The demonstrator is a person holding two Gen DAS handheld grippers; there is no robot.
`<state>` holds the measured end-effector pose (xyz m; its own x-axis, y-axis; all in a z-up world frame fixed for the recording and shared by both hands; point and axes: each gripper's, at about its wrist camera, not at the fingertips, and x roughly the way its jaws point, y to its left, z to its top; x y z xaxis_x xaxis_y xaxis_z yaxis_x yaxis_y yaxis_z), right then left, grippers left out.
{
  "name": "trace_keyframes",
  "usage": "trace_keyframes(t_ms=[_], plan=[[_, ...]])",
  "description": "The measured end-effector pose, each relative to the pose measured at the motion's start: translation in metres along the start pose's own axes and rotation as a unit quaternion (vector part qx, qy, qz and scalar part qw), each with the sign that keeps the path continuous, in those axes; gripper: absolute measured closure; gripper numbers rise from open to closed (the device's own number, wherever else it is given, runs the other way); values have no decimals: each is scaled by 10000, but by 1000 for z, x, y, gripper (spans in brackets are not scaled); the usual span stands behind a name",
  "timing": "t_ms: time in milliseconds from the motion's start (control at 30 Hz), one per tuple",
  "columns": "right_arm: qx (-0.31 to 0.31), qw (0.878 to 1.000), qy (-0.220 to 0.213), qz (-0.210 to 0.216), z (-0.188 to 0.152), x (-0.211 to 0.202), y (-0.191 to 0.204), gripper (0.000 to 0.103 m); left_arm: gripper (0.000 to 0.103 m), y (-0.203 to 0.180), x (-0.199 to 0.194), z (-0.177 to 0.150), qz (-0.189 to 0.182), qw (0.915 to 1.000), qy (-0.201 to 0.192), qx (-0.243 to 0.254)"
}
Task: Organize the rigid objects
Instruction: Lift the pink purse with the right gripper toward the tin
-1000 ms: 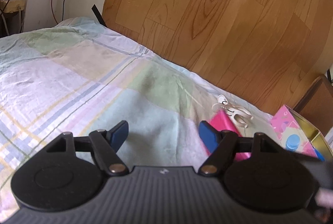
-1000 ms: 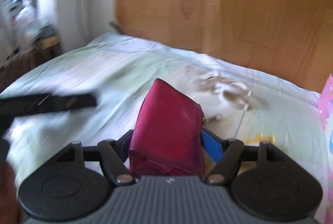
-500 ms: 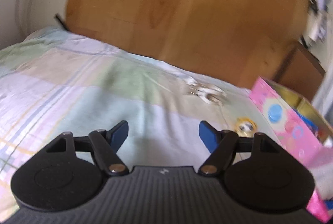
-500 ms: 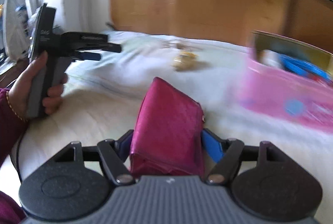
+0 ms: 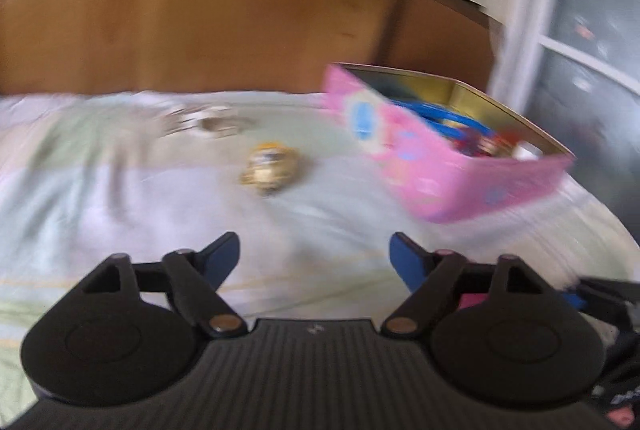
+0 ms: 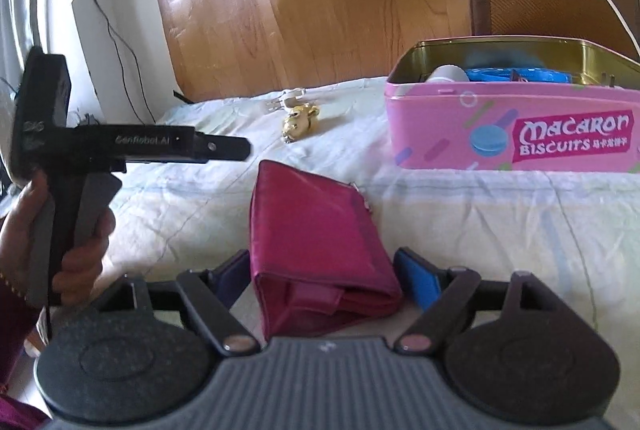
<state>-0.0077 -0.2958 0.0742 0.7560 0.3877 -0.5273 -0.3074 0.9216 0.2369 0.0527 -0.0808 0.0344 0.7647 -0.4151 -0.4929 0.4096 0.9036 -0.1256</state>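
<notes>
Magenta wallet (image 6: 316, 250) sits pinched in our right gripper (image 6: 320, 270), above the bedsheet (image 6: 460, 230). Our left gripper (image 5: 314, 256) hangs spread, empty. Farther out, the golden trinket (image 6: 299, 121) and white clip (image 6: 286, 99) wait loose; the macaron biscuit tin (image 6: 512, 134) already holds several items.

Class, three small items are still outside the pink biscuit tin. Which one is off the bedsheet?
The magenta fabric wallet, clamped in the right gripper. The gold trinket and white clip lie on the sheet, untouched.
</notes>
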Motion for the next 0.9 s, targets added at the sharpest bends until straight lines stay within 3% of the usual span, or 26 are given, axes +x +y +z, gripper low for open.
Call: trace_keyframes(t_ms=[133, 200, 367, 567, 900], plan=[[154, 9999, -69, -10, -4, -3, -4, 23, 15, -37, -1, 4, 78, 9987, 10, 513], [186, 9998, -57, -28, -4, -4, -4, 23, 14, -47, 0, 5, -100, 9981, 109, 597], [-98, 9984, -84, -543, -8, -15, -7, 15, 14, -69, 5, 1, -186, 9955, 254, 899], [157, 9945, -234, -1009, -13, -35, -35, 11, 14, -80, 9, -1, -137, 9956, 247, 895], [54, 9950, -243, -964, -14, -33, -23, 16, 13, -80, 7, -3, -49, 9967, 203, 780]])
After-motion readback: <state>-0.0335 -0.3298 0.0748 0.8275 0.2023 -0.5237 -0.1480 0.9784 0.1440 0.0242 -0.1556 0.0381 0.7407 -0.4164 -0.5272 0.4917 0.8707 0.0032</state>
